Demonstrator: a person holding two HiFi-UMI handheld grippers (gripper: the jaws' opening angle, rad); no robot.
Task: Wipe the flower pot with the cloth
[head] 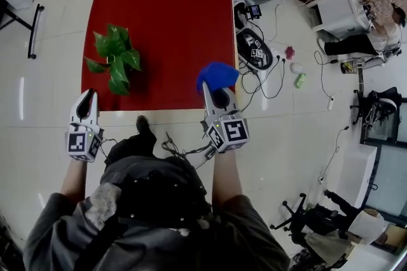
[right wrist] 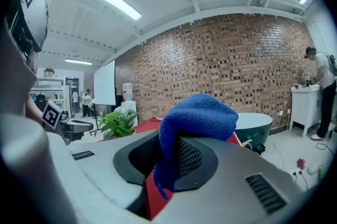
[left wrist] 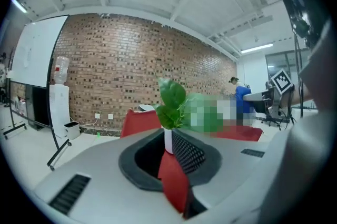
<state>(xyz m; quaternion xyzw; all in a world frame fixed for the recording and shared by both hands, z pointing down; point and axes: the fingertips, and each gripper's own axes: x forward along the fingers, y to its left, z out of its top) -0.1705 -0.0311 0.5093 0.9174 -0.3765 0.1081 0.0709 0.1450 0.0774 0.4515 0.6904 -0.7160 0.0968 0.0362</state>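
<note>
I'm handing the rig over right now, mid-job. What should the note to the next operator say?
Left gripper: shut, empty, just off the near left corner of the red table.
Right gripper: shut on the blue cloth, at the table's near edge, right of the plant.
Flower pot: white, upright on the table, neither gripper touching it.
Done: cloth in hand.
Left: bring the cloth to the pot and wipe it.

A green plant [head: 114, 56] sits on the red table [head: 184, 28]. The right gripper [head: 215, 90] holds a blue cloth [head: 217, 74]. The left gripper [head: 87, 93] is near the table's corner.
</note>
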